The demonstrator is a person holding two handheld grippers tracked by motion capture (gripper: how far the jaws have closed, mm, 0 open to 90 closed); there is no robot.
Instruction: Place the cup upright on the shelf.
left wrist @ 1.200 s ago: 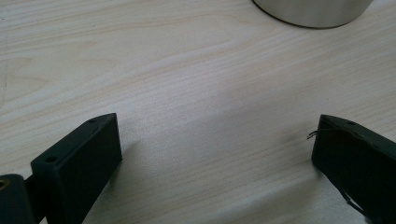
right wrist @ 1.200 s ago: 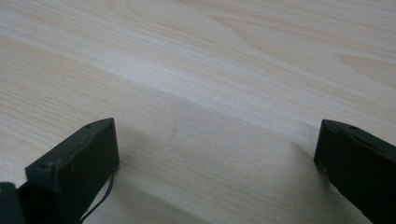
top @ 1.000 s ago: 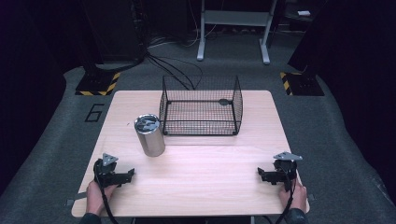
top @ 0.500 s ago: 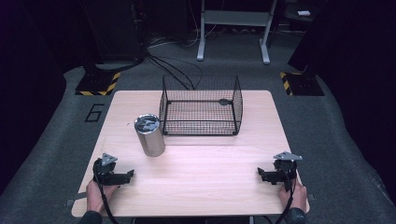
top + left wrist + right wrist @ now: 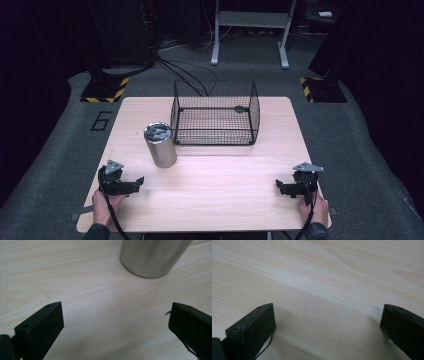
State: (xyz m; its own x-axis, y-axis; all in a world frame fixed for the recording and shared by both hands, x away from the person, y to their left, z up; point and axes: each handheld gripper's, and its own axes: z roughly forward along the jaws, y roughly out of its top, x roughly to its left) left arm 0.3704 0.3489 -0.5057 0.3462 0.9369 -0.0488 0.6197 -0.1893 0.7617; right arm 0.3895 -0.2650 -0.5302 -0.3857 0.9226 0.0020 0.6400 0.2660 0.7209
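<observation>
left gripper [image 5: 134,183] sits low on the near left part of the wooden surface [image 5: 225,175], jaws spread wide with nothing between them, and the left gripper view confirms it: 2 black jaws far apart over bare wood. straight ahead of it there, the steel tumbler [image 5: 152,257] rises at the top of the frame, well clear of both jaws. from the high view the tumbler stands upright on the left half of the surface, lid on top, just beside the near left corner of the black wire basket [image 5: 215,115], close to it though i cannot tell if they touch. the basket sits at the back centre of the surface, open at the top, a small dark item lying inside near its far right corner, too small to make out. over on the near right, the right gripper [image 5: 281,186] rests on the surface too, jaws wide apart, only pale wood grain between them in the right gripper view. a hand [image 5: 106,207] holds each gripper from the near edge, cables trailing back
</observation>
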